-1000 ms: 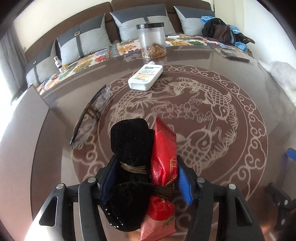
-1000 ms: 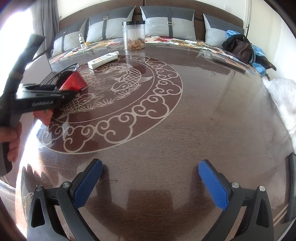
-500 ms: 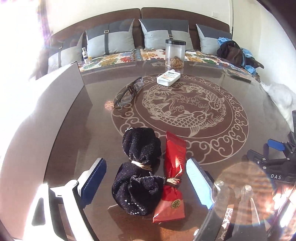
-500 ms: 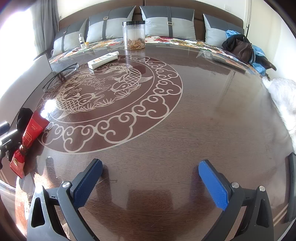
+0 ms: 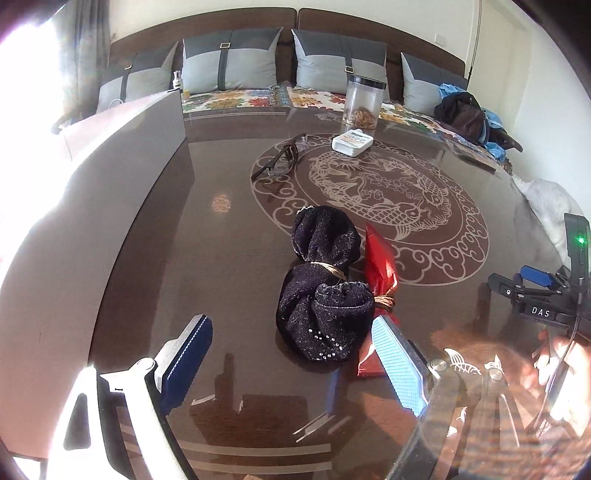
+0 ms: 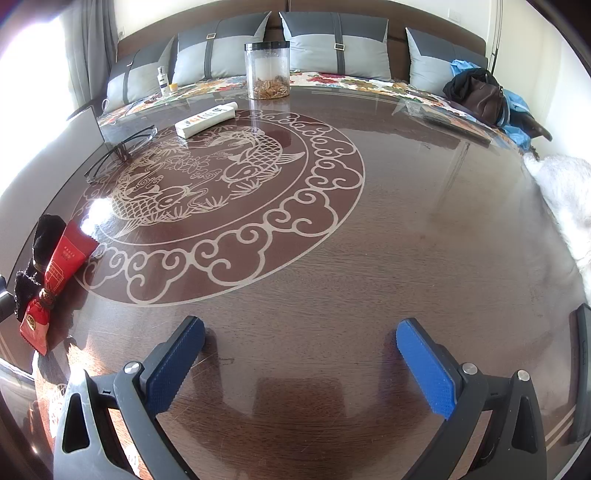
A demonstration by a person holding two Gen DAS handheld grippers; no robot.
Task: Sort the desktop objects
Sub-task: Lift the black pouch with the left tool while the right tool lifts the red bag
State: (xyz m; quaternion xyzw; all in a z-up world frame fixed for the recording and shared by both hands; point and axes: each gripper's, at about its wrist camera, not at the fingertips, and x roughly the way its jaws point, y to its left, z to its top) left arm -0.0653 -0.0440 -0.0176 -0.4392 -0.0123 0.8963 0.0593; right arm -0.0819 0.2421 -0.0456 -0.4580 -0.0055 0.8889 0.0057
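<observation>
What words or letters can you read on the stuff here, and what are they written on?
"DAS": white letters on the black right gripper, seen from the left wrist camera.
Red foil snack packet: gold characters and a round emblem, too small to read.
White flat tube: coloured print, too blurred to read.
Clear plastic jar with black lid: no label visible.

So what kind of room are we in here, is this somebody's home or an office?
Most likely a home living room. A long sofa with grey cushions runs behind a large dark table inlaid with a fish pattern, and a handbag lies on the floral seat cover.
</observation>
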